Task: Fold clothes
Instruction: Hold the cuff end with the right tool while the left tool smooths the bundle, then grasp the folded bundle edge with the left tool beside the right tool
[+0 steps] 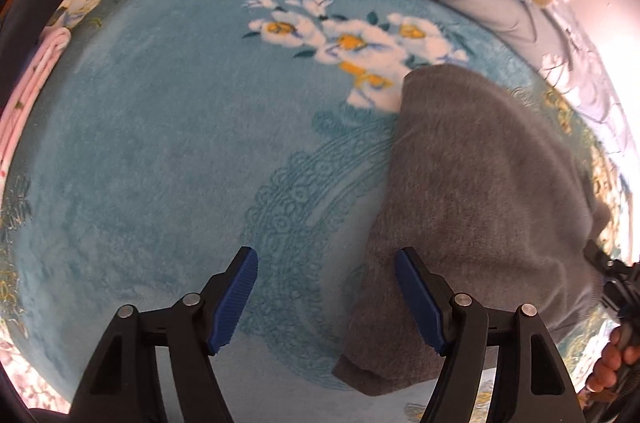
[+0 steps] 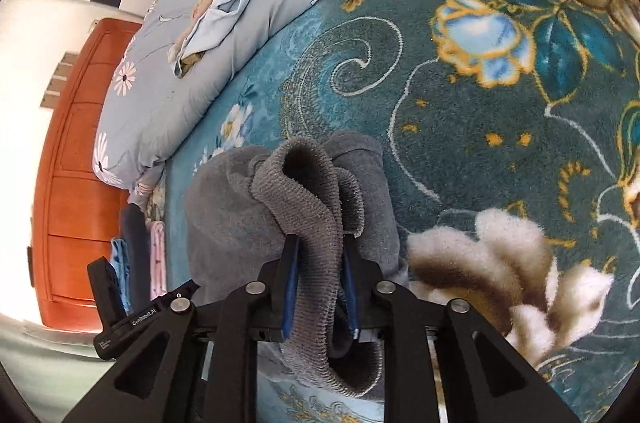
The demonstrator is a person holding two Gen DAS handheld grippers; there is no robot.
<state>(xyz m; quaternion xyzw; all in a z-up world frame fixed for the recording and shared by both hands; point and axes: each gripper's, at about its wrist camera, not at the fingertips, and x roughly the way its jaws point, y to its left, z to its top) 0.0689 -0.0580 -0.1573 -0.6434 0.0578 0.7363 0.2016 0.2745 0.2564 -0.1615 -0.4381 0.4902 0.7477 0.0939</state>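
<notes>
Right gripper [image 2: 318, 283] clamped on bunched ribbed edge of grey sweater [image 1: 480, 191], draped on floral blanket [image 1: 160, 143]. Left gripper [image 1: 326, 299] spread wide, empty, sweater's long edge running just right of it.

Floral blanket [image 1: 160, 143]; grey-blue quilt [image 2: 168, 63]; orange cabinet [image 2: 76, 183]

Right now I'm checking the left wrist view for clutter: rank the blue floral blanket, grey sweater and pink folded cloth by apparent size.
1. blue floral blanket
2. grey sweater
3. pink folded cloth, though it is cut off at the edge, so its true extent is unsure.
</notes>
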